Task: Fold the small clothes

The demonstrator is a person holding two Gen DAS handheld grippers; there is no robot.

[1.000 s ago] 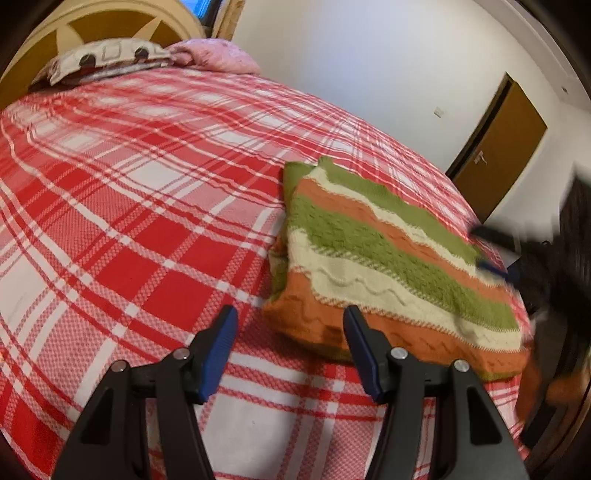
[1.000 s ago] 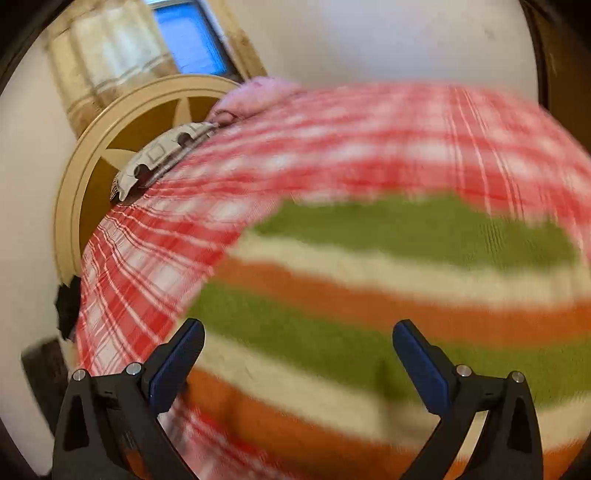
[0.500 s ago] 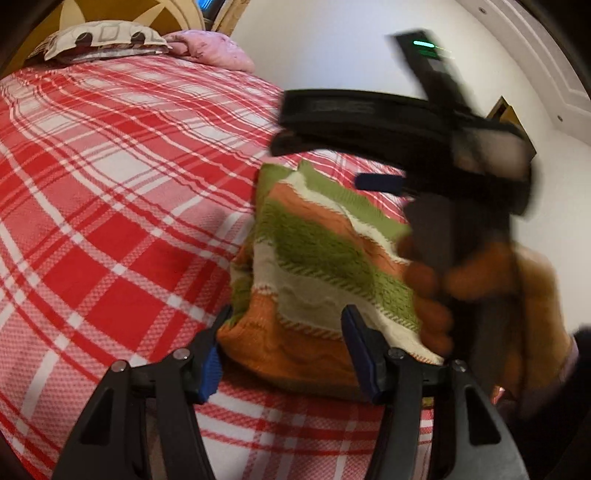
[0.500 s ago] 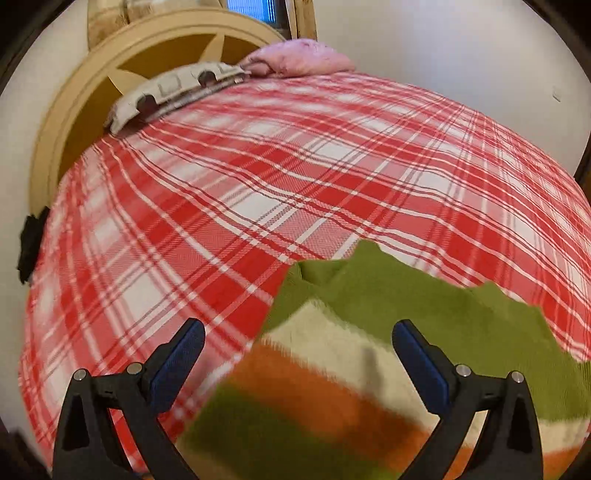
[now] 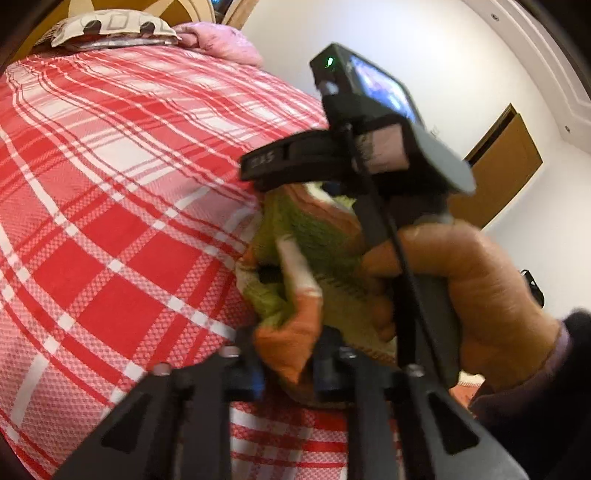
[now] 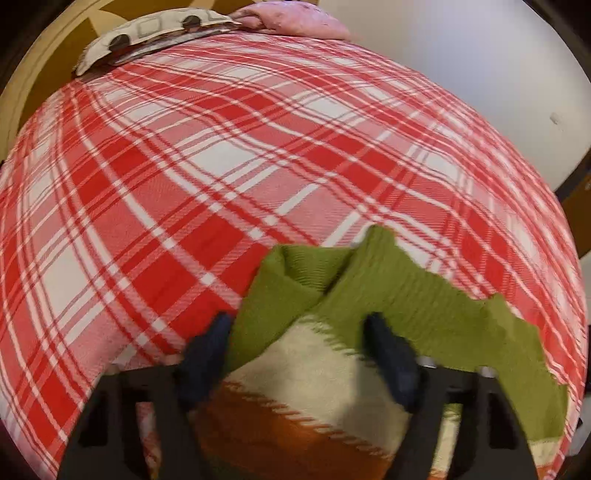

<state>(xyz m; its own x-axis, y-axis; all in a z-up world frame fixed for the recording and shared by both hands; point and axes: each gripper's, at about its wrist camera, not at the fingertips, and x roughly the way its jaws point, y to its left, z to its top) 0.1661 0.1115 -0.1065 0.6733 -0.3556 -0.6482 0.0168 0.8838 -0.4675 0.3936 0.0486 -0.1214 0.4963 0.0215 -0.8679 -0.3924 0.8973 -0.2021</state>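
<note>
The left gripper [image 5: 286, 373] has just been closing, and its blue pads now pinch a bunched orange corner of the striped knitted garment [image 5: 314, 258], where a second ago they stood apart in front of the flat, folded piece. That near corner now stands up in a crumpled ridge of orange, cream and green instead of lying smooth on the red plaid bedspread [image 5: 110, 221].

Just beyond it in the left wrist view, the person's right hand [image 5: 476, 295] and the black tool it holds fill the right half of the picture; a second ago only a blur showed at that edge.

The right gripper [image 6: 299, 354] has also just been closing from its widest. Its jaws now stand at a middling gap with the garment's green edge [image 6: 406, 295] puckered up between them; whether the pads already press on the knit is too blurred to tell.

The garment sits near the bed's near right edge. Far off at the head of the bed lie a patterned pillow [image 6: 155, 33] and a pink pillow [image 6: 295, 18] against the round headboard [image 6: 48, 62].
</note>
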